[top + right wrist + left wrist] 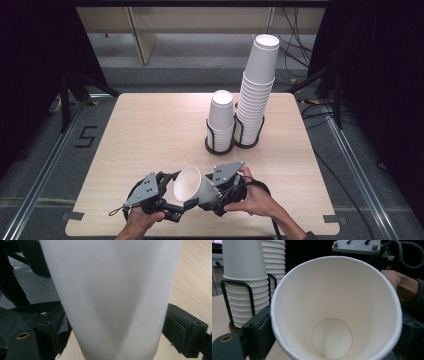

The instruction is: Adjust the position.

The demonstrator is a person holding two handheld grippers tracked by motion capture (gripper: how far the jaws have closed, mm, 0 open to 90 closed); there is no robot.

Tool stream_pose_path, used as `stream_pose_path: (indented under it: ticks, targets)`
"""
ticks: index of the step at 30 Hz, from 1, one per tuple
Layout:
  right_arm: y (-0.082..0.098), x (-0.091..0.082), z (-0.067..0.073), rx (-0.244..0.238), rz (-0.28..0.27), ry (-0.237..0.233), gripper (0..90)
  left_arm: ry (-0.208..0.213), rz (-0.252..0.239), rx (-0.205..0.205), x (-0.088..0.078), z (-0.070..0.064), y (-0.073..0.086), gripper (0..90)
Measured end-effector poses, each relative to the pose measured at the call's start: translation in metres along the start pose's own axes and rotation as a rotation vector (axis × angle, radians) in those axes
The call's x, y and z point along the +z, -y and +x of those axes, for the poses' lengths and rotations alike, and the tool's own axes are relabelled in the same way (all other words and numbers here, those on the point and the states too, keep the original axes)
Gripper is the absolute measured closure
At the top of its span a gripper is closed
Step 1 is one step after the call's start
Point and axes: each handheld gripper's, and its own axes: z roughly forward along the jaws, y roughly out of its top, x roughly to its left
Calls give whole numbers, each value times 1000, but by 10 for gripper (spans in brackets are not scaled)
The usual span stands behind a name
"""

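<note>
Cup: you hold one white paper cup [194, 186] on its side just above the near edge of the worktop [150, 130], roughly midway along that edge, its open mouth turned toward your left hand.
Left hand-held gripper: your left hand-held gripper [176, 206] sits at the cup's rim; in the left gripper view a black jaw stands at each side of the mouth [337, 310], tight against the wall. With no earlier look to compare, you cannot tell from these frames whether the pads press or merely flank it.
Right hand-held gripper: your right hand-held gripper [212, 197] grips the cup's lower body; in the right gripper view both jaws bear on the white wall [112, 297], one at each side.
Hands: your left hand [142, 220] and right hand [255, 197] rest close together at the near edge.
Cup holder: a black wire holder [220, 142] stands near the far right part of the worktop, well apart from the held cup.
Stacks: it carries a short stack [221, 117] and, just beside it on the right, a tall stack [256, 85] that leans slightly.
</note>
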Motion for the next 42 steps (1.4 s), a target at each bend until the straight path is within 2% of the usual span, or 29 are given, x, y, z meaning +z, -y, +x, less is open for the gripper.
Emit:
stream_pose_path:
  ticks: [2,7,10,13,15,17,20,21,25,26,27,30,34,35,36,37,41,42]
  targets:
    - [1,-1,0,-1,-4,-2,212,-10,1,8,0,0,-1,98]
    - [2,0,2,-8,6,-9,226,-4,5,11,1,0,0,91]
    - [3,2,3,-11,-1,-11,231,-10,-21,6,2,0,3,65]
    - [2,4,3,2,-40,-29,233,-7,-60,-25,5,-3,5,78]
    - [2,4,4,2,-44,-34,233,-7,-66,-25,7,-5,4,87]
    - [2,6,6,8,-46,-59,233,-2,-65,-16,7,-6,3,103]
    - [2,6,5,-3,-61,-54,232,1,-62,-23,5,-5,3,107]
    - [3,8,6,18,-62,-66,230,2,-58,-26,5,-4,3,111]
    - [6,11,4,41,-63,-69,215,-4,-34,-23,6,-5,4,126]
    - [8,11,3,58,-39,-71,171,-12,-30,-9,5,-5,3,129]
    - [8,11,3,58,-39,-71,171,-12,-30,-9,5,-5,3,129]
    - [16,10,-1,81,3,-59,159,-40,-37,-17,2,-3,-1,131]
    - [22,4,-6,108,10,-39,159,-98,-9,-12,-5,4,-4,130]
    - [24,2,-7,111,19,-22,159,-116,4,-4,-6,6,-4,130]
    - [27,-3,-9,116,32,10,160,-157,24,11,-8,11,-4,130]
    - [27,-3,-9,116,32,10,160,-157,24,11,-8,11,-4,130]
    - [35,-10,-12,123,39,51,163,-251,65,18,-13,20,-3,130]
    - [36,-11,-11,141,47,58,166,-267,68,13,-14,22,-2,130]
